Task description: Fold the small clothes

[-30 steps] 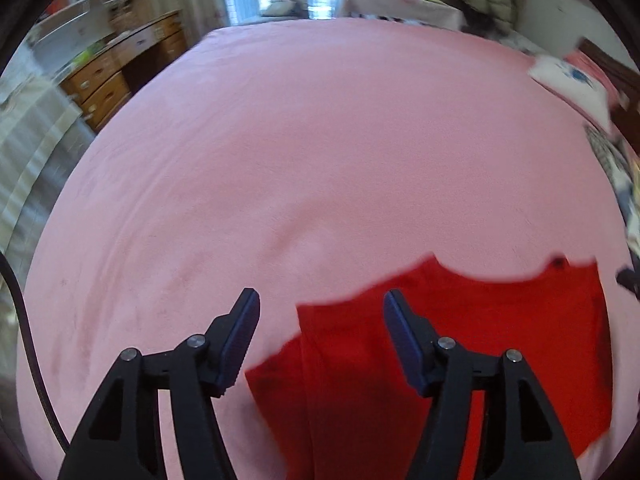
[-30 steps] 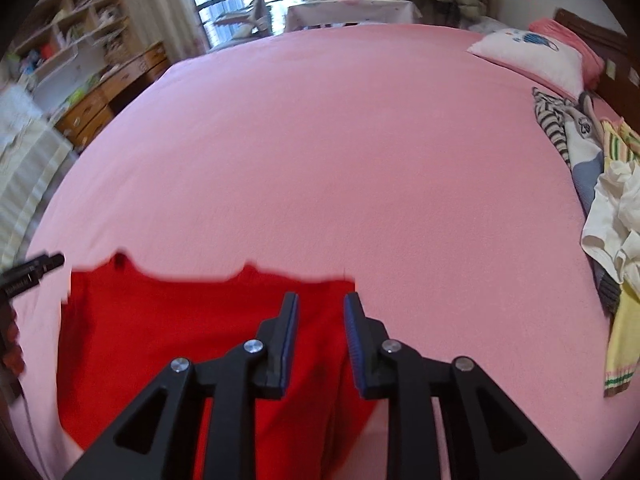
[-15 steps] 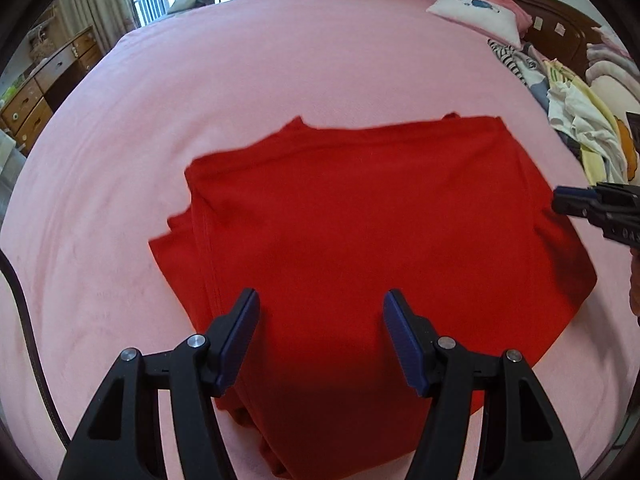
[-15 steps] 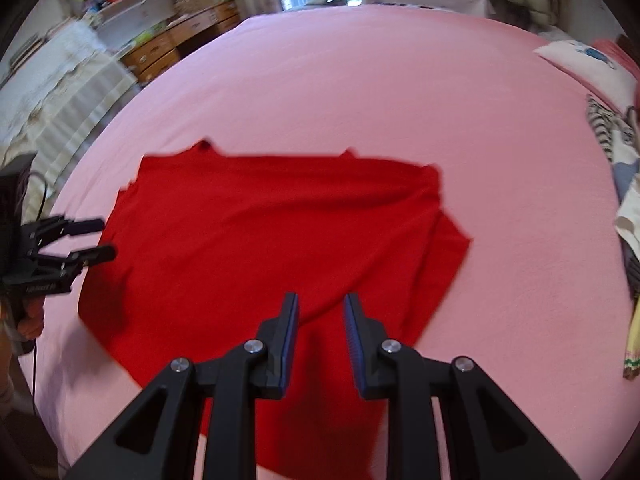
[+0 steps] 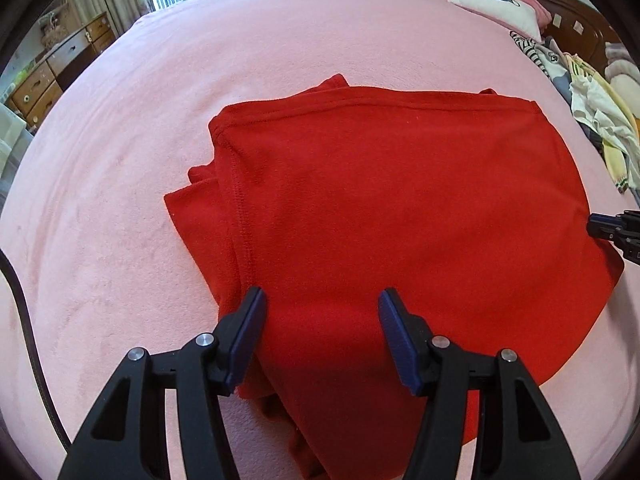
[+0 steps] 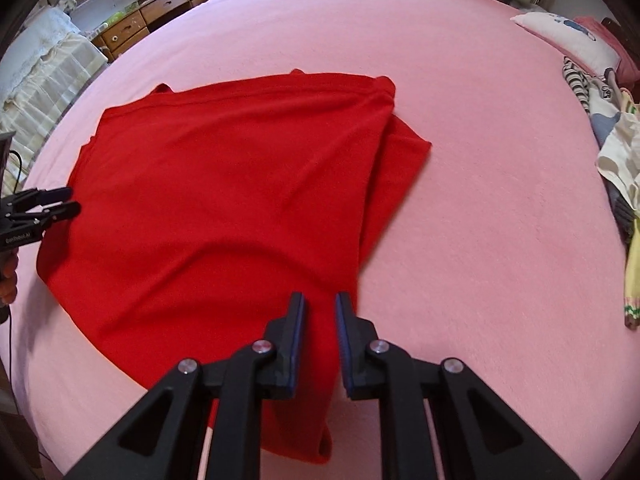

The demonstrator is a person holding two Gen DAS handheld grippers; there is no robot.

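Observation:
A red fleece garment (image 5: 392, 208) lies spread on the pink bed, with a folded layer along its left side. It also shows in the right wrist view (image 6: 224, 200). My left gripper (image 5: 322, 320) is open and empty, hovering over the garment's near edge. My right gripper (image 6: 320, 312) has its jaws a narrow gap apart with red cloth running between them; whether they pinch it I cannot tell. The right gripper's tips show at the right edge of the left wrist view (image 5: 612, 232), and the left gripper shows at the left edge of the right wrist view (image 6: 40, 208).
The pink bed cover (image 5: 160, 80) stretches all around. A pile of other clothes (image 5: 592, 120) and a pillow (image 5: 496, 4) lie at the right. Wooden drawers (image 6: 132, 32) stand beyond the bed's left edge.
Both grippers have drawn back and tilted down, so the whole garment has come into view. The left stays wide open and the right stays narrowly open.

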